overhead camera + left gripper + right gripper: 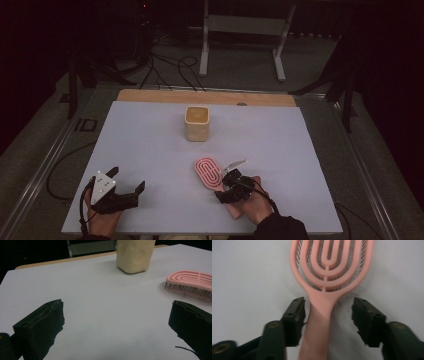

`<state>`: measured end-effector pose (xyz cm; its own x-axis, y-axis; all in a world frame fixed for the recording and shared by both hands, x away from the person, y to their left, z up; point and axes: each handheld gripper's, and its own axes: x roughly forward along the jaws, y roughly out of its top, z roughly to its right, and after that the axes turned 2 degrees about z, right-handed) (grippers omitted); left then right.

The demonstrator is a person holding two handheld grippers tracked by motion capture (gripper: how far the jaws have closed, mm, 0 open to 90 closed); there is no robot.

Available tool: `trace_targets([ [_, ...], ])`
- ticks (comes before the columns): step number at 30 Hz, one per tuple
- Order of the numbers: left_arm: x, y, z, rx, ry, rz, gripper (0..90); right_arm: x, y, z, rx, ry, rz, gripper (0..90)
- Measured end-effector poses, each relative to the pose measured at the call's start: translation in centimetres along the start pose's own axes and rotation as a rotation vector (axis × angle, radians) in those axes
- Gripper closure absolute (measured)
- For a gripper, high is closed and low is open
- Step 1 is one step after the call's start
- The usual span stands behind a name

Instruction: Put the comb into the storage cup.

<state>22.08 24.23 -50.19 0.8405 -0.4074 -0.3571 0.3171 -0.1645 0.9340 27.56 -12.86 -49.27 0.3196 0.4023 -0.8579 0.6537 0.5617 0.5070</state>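
A pink vented hairbrush (209,172) lies bristles down on the white table top (150,150), right of centre near the front. My right gripper (223,180) points at it from the front. In the right gripper view the brush handle (319,322) runs between the jaws of the right gripper (328,307). The left jaw sits close against the handle and the right jaw stands well clear of it. My left gripper (127,179) rests at the front left, open, with bare table between its jaws (116,312). The brush (190,282) lies to its right.
A beige squarish container (196,123) with an open top stands at the middle back of the table; it also rises ahead in the left gripper view (135,255). A wooden strip (205,96) edges the far side. Cables and a metal stand (245,30) lie on the floor beyond.
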Motion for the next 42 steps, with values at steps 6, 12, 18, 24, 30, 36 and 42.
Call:
trace_targets([
  [6, 0.0, 0.0, 0.0, 0.000, 0.000, -0.001, 0.6, 0.8, 0.7, -0.5, -0.032, -0.022, -0.043, 56.4],
  [12, 0.0, 0.0, 0.0, -0.001, -0.001, 0.000, 0.5, 1.3, 1.2, -0.9, -0.079, -0.060, -0.068, 58.9],
  [18, 0.0, 0.0, 0.0, 0.003, -0.003, -0.004, 0.6, 1.4, 1.5, -0.4, -0.071, -0.044, -0.073, 60.7],
  [24, 0.0, 0.0, 0.0, 0.001, 0.000, -0.002, 0.5, 1.4, 1.5, -0.3, -0.082, -0.050, -0.075, 67.6],
  [30, 0.0, 0.0, 0.0, 0.001, 0.000, -0.004, 0.6, 1.2, 1.0, 0.7, -0.047, 0.012, -0.036, 69.1],
  [36, 0.0, 0.0, 0.0, 0.002, 0.001, -0.006, 0.6, 1.0, 0.7, 0.9, -0.043, 0.011, -0.011, 69.4],
  [42, 0.1, -0.1, 0.1, 0.001, 0.001, -0.008, 0.6, 0.3, 0.2, 1.6, -0.010, 0.023, 0.075, 69.5],
])
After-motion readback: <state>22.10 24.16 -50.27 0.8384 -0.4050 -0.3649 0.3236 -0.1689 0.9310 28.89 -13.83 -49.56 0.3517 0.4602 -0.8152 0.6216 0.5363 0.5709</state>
